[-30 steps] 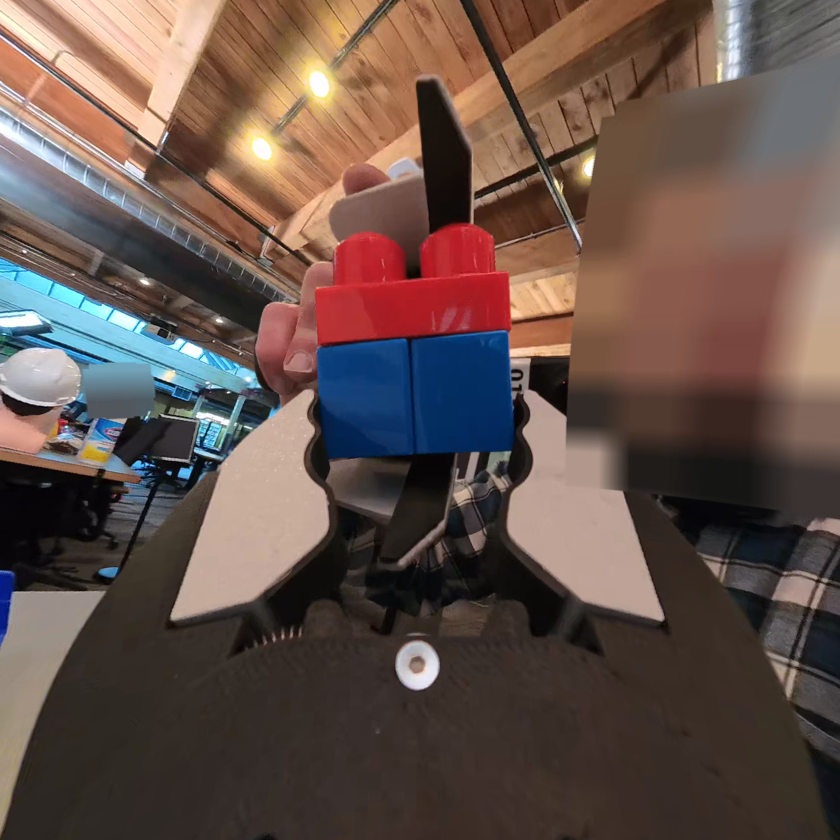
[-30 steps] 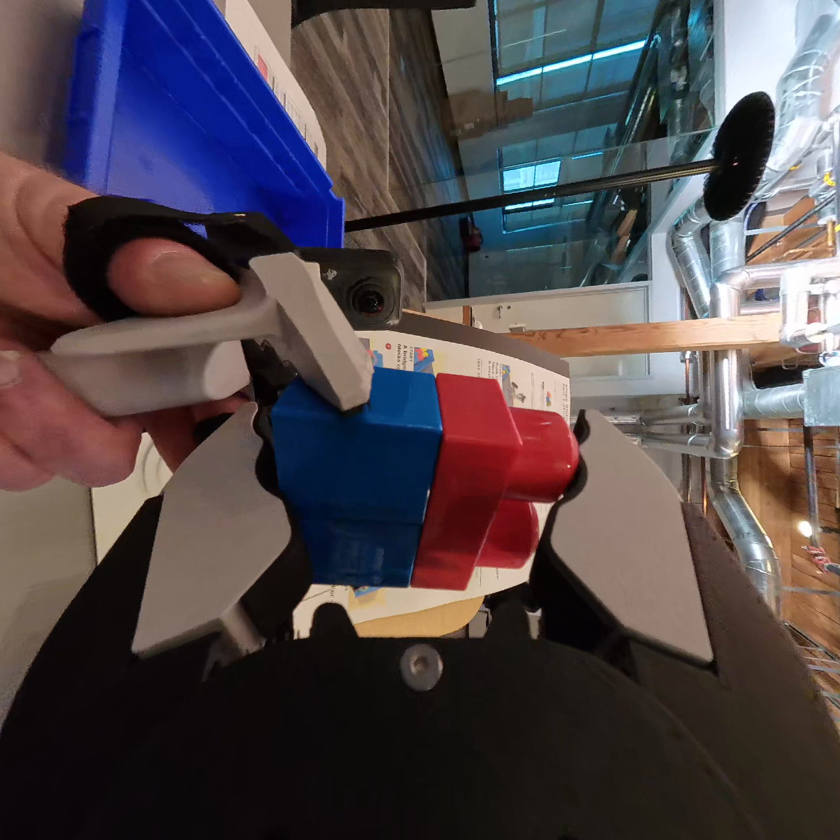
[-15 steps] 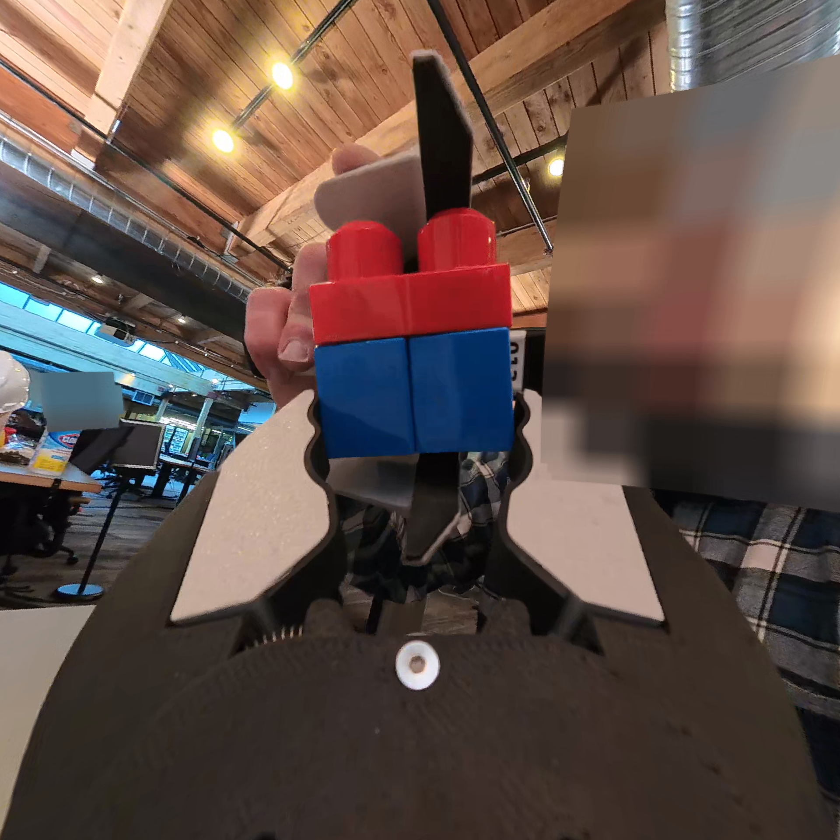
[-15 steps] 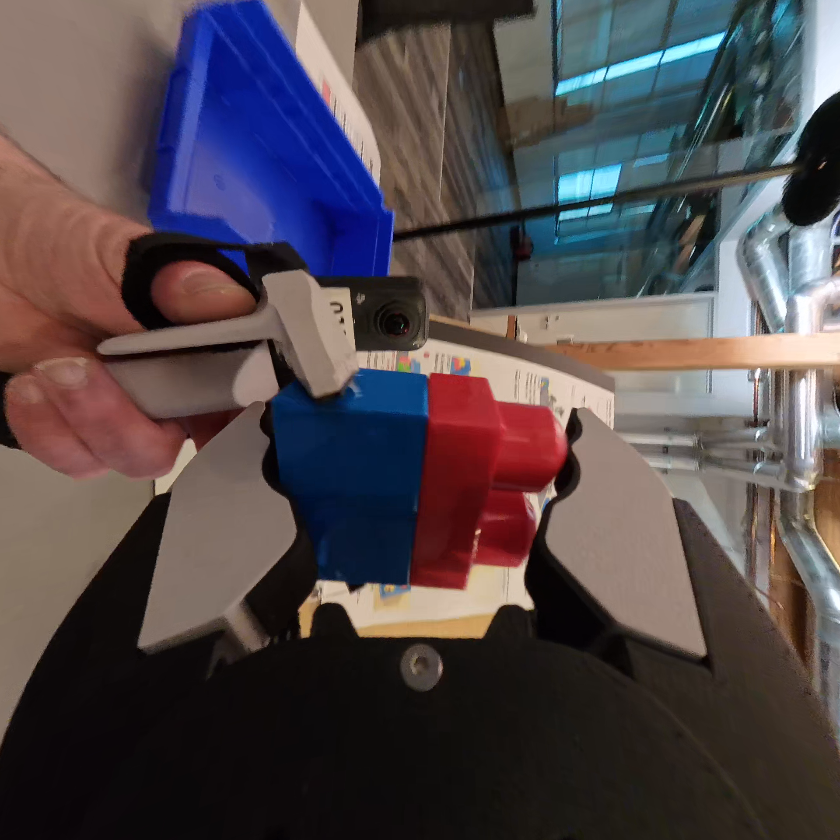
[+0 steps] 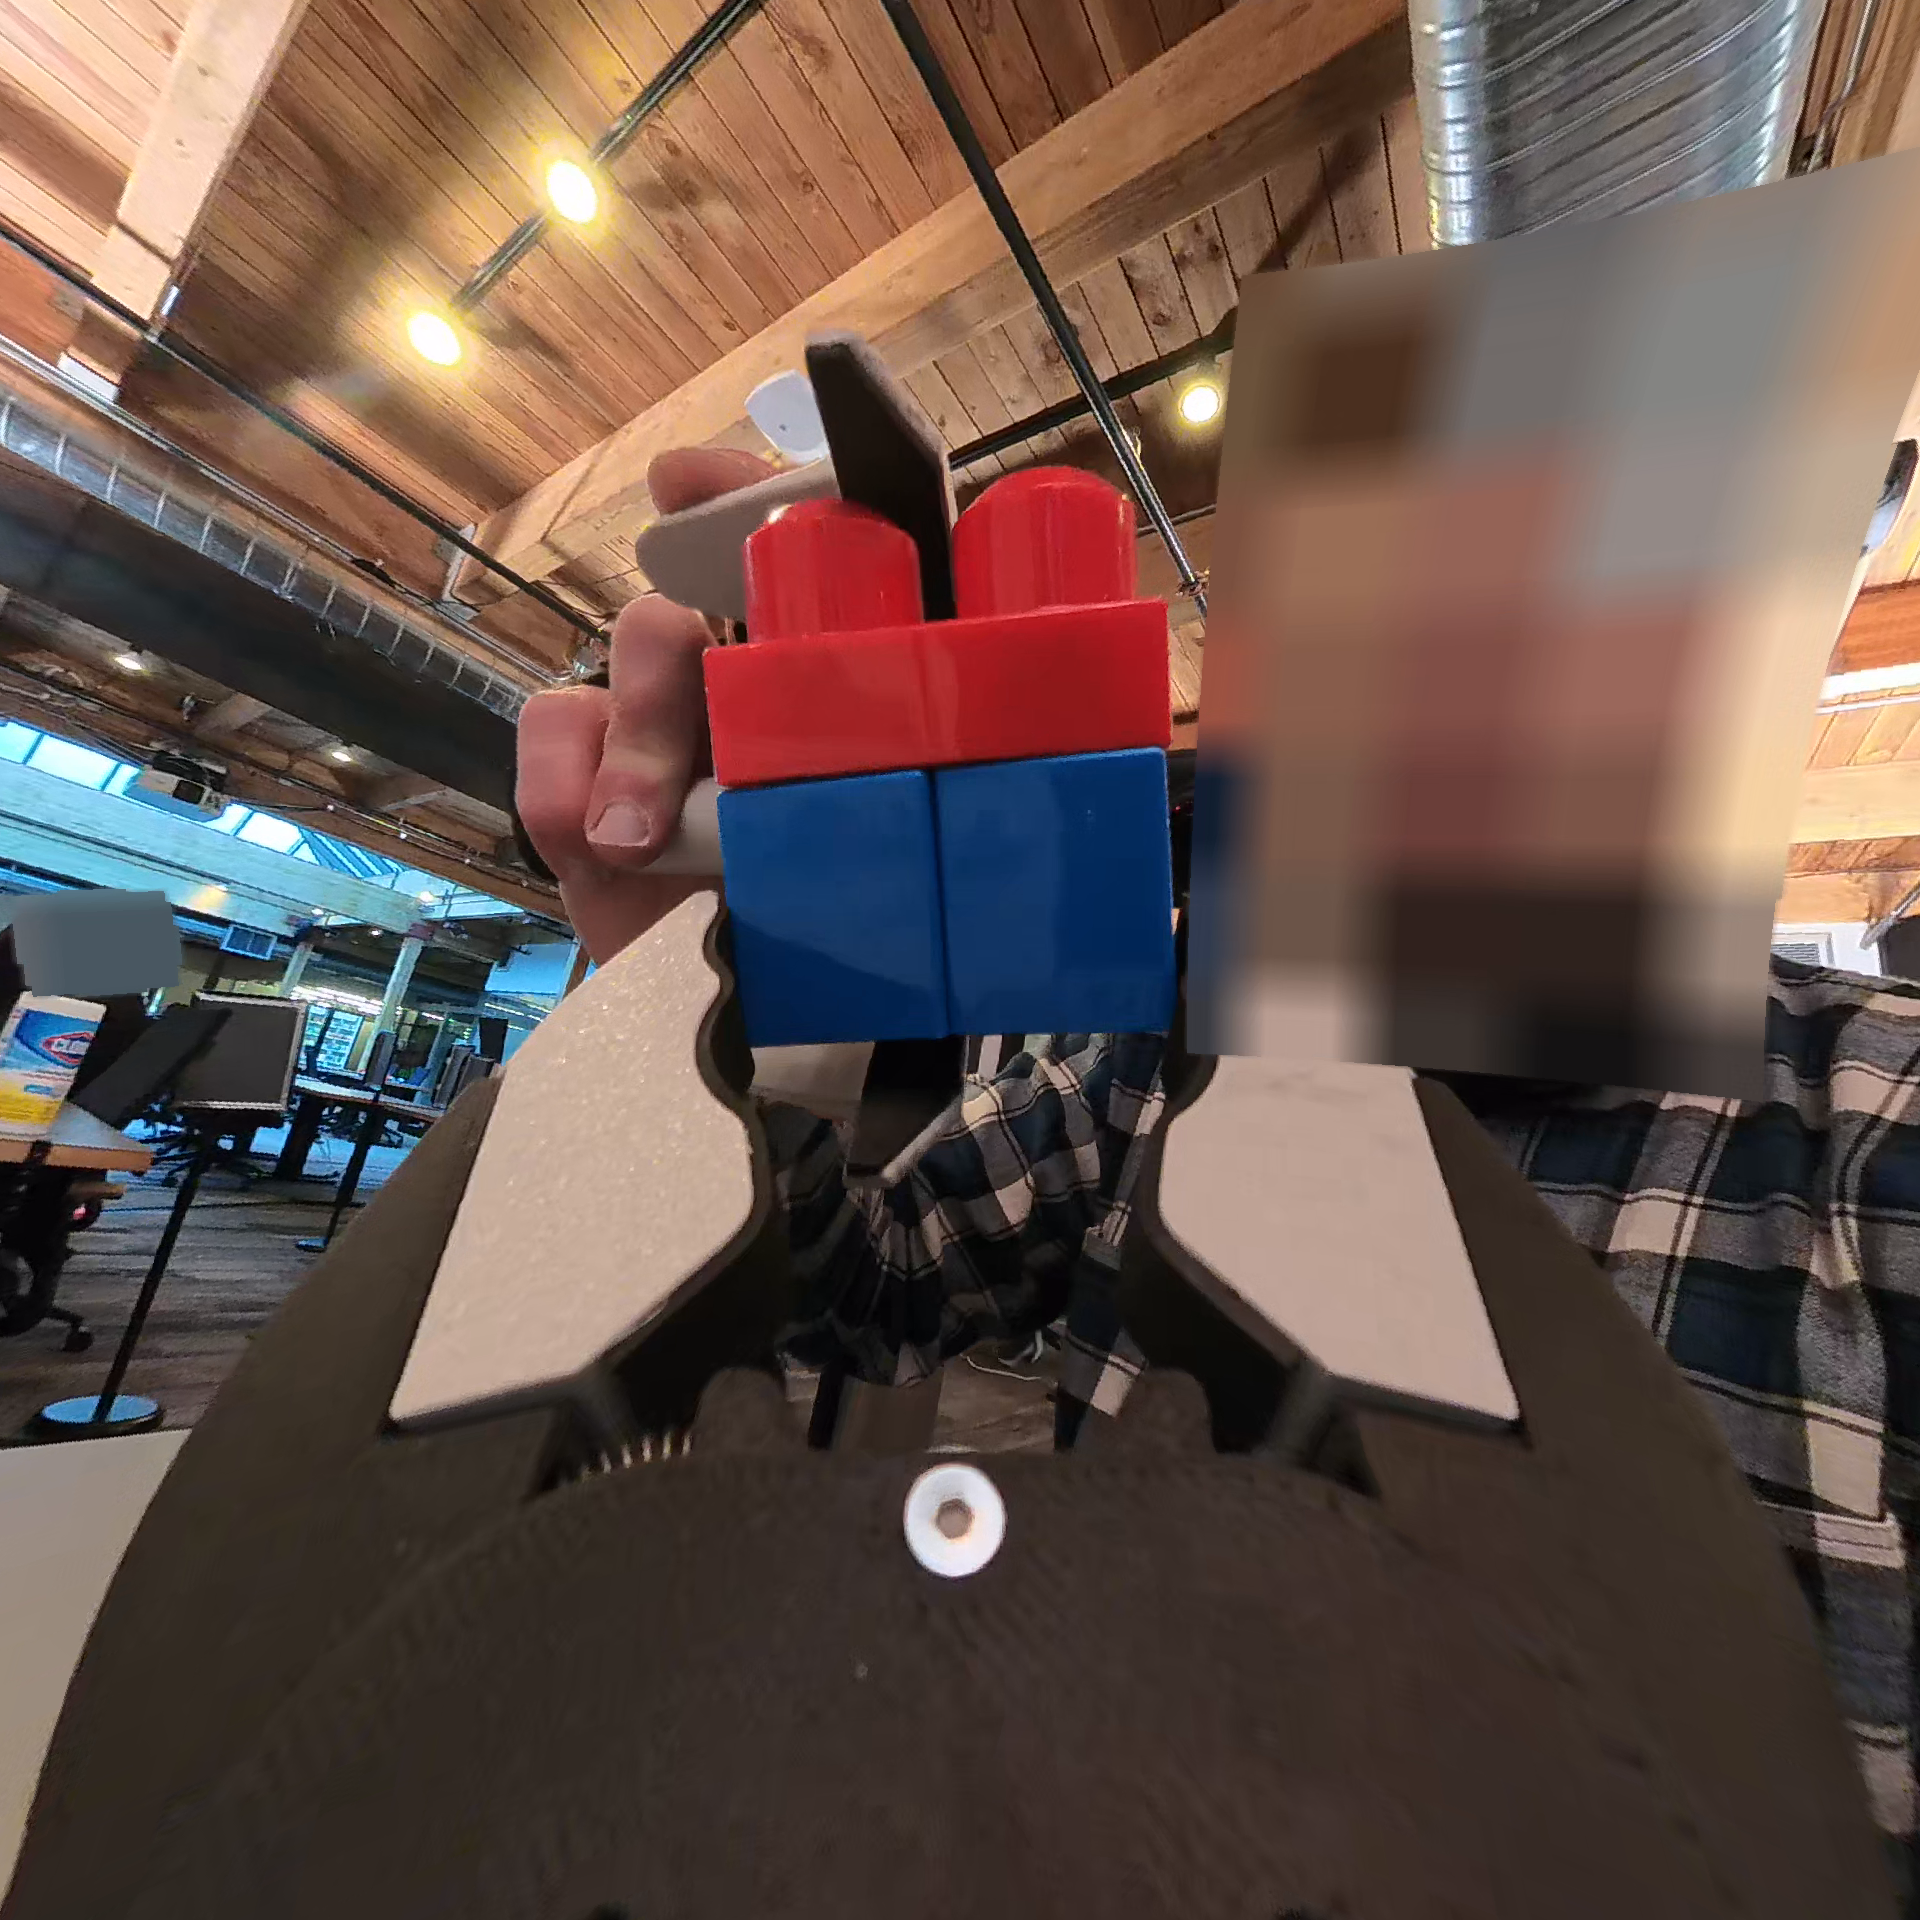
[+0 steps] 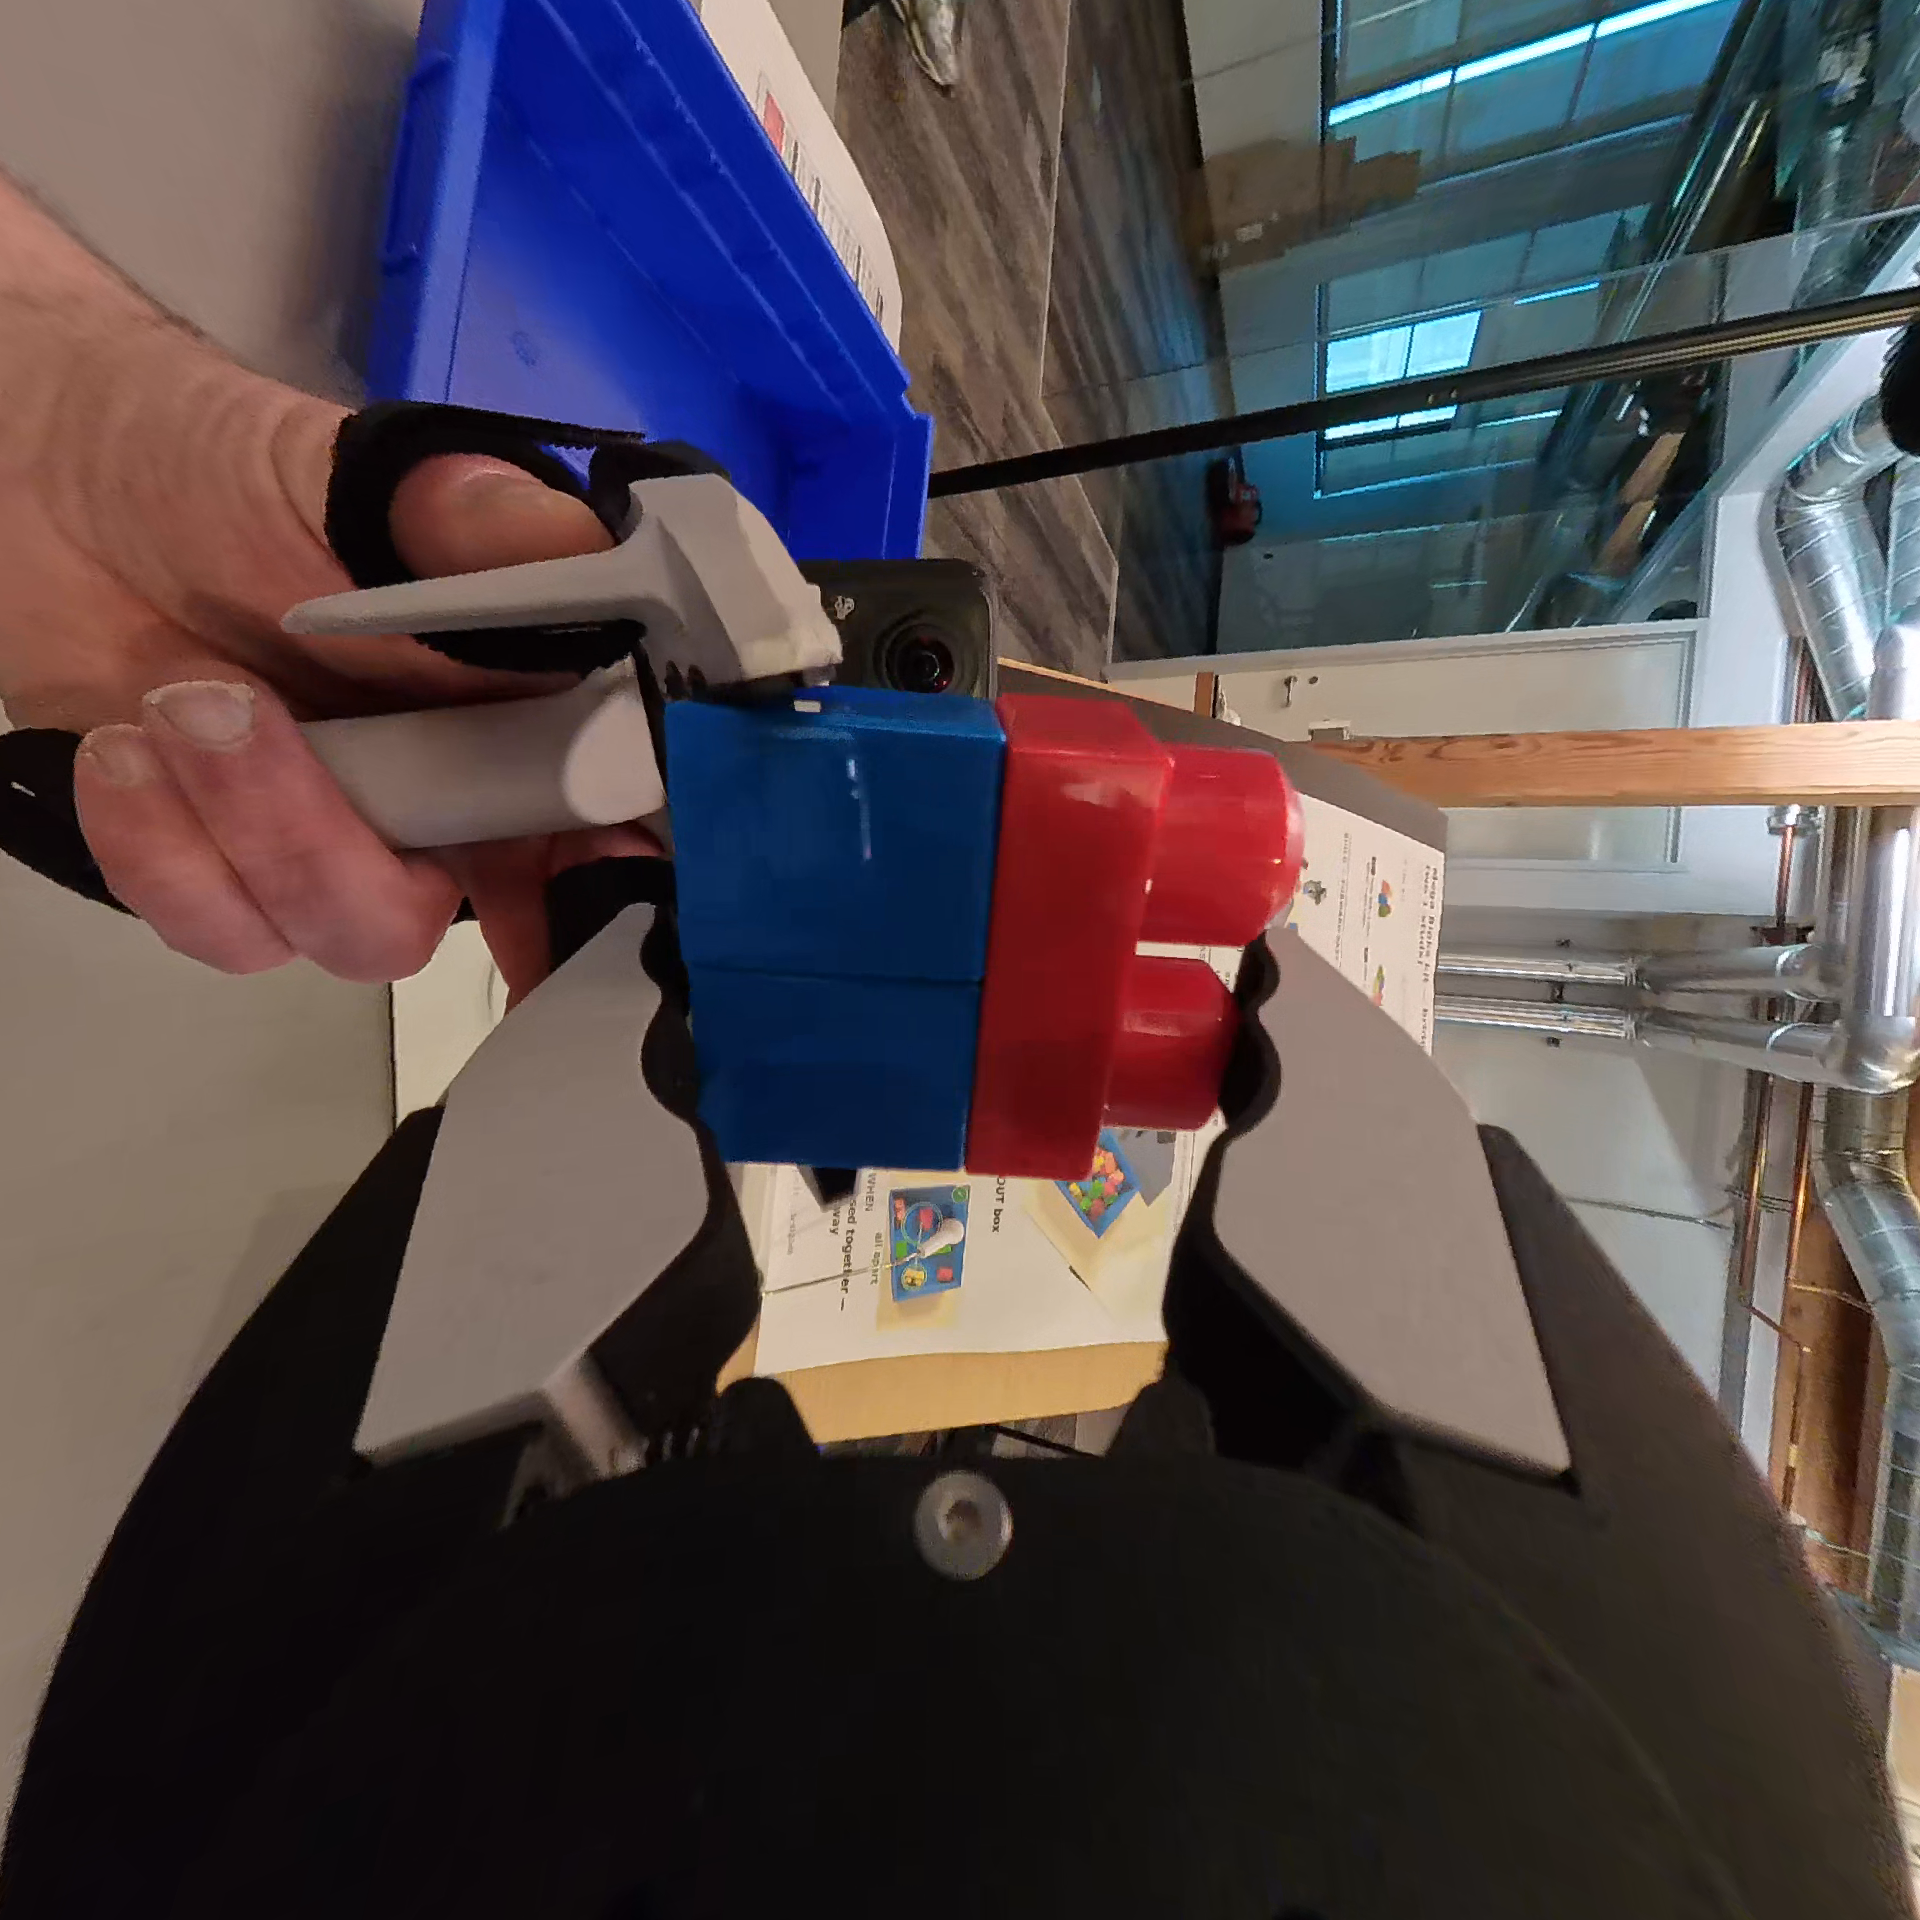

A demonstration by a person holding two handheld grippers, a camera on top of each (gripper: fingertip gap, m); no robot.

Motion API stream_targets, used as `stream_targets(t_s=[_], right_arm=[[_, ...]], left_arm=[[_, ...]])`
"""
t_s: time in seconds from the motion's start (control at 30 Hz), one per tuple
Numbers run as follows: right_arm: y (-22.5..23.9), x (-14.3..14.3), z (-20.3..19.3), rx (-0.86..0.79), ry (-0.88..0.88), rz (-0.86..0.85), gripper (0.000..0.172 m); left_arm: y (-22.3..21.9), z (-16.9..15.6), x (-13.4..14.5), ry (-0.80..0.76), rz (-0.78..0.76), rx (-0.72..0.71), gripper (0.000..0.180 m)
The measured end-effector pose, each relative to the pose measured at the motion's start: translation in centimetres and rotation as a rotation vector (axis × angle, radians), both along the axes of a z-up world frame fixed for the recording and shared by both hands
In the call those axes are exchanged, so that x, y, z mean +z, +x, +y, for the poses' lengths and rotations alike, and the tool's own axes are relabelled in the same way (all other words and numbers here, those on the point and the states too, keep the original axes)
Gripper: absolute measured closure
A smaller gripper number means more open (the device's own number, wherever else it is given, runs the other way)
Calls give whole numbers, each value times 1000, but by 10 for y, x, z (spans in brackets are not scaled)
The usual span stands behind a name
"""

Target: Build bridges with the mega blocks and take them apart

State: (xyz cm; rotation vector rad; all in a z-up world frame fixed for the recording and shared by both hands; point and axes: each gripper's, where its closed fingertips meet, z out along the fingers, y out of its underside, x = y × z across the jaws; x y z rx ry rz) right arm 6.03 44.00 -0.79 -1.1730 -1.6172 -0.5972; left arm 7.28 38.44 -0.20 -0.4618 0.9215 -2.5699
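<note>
Both claws pinch one stack in the air: the left claw (image 5: 951,966) grips the blue blocks (image 5: 945,894), and the right claw (image 6: 961,1023) squeezes from blue base to red block (image 6: 1070,935) studs. This looks like the taking-apart step; next, the right claw probably must regrip the red block alone and pull.

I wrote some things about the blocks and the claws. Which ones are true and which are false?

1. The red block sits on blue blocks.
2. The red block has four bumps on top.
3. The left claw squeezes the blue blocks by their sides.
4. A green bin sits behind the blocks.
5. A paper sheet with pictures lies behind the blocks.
1. True: the red block is stuck on the blue blocks.
2. False: only two bumps show.
3. True: the left claw grips their sides.
4. False: the bin is blue.
5. True: the sheet lies behind them.
</note>
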Motion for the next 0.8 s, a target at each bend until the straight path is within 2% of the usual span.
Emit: stream_targets(t_s=[0.2,0.27,0.33,0.4,0.43,0.47,0.5,0.6,0.63,0.7,0.8], right_arm=[[-1,-3,-3,11,-56,11,70],[-1,-3,-12,47,-134,14,58],[4,-3,-26,87,-269,-11,53],[11,0,-42,141,-481,-4,72],[13,4,-46,156,-558,8,71],[16,8,-48,168,-622,3,77],[18,6,-53,177,-715,-18,84],[21,-5,-66,183,-948,-109,87],[21,-9,-70,191,-1003,-148,100],[19,-15,-70,174,-1064,-181,101],[15,-23,-73,185,-1122,-221,116]], left_arm=[[0,-4,-2,30,-5,8,103],[3,-5,-6,61,26,22,103],[3,-9,-10,104,48,24,103],[-1,-13,-14,144,57,-2,103],[0,-16,-17,169,79,-10,103],[1,-20,-22,191,102,-35,103],[3,-24,-26,212,120,-58,103],[7,-32,-32,239,130,-88,103],[9,-33,-33,239,137,-87,103],[11,-36,-36,250,143,-100,103],[11,-37,-36,253,139,-105,103]])
